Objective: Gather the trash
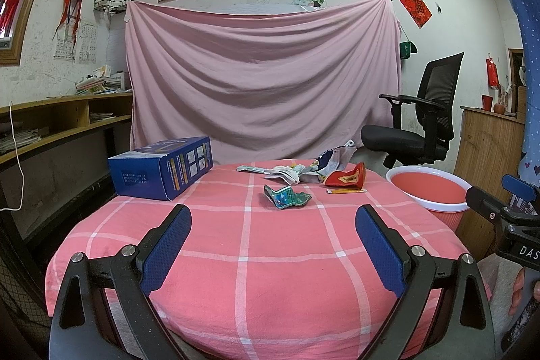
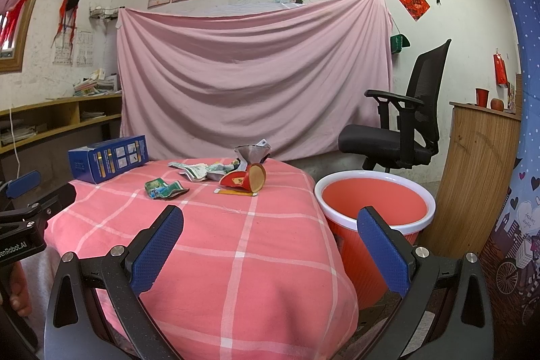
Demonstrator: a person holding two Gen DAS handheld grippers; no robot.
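Your left hand-held gripper (image 1: 273,218) sits low at the near edge of the bench (image 1: 256,275), level and pointing straight across its pink checked cloth; its two blue-padded fingers (image 1: 167,253) are spread wide with nothing between them. Your right hand-held gripper (image 2: 270,221) is posed the same way further to the right, straddling the bench's right edge, with its right finger in front of the bin; it too is wide apart and empty. Each one shows at the frame edge of the other's view, with part of your hand on the handle at the lower corner.

The trash lies in the centre of the frame, toward the far side of the bench, well apart from both of them. Counted: one crumpled green-and-blue wrapper (image 1: 287,196) lying nearest, alone; one red wrapper (image 1: 347,177) curled up on edge; one thin orange strip (image 1: 346,190) flat just in front of it; and a loose heap of white and silvery packets (image 1: 303,169) behind, whose number you cannot tell.

One red bin with a white rim (image 2: 374,208) stands beside the bench at right of frame, mouth up. One blue carton (image 1: 162,166) lies at the bench's far left corner. One black office chair (image 1: 418,123) stands behind the bin.
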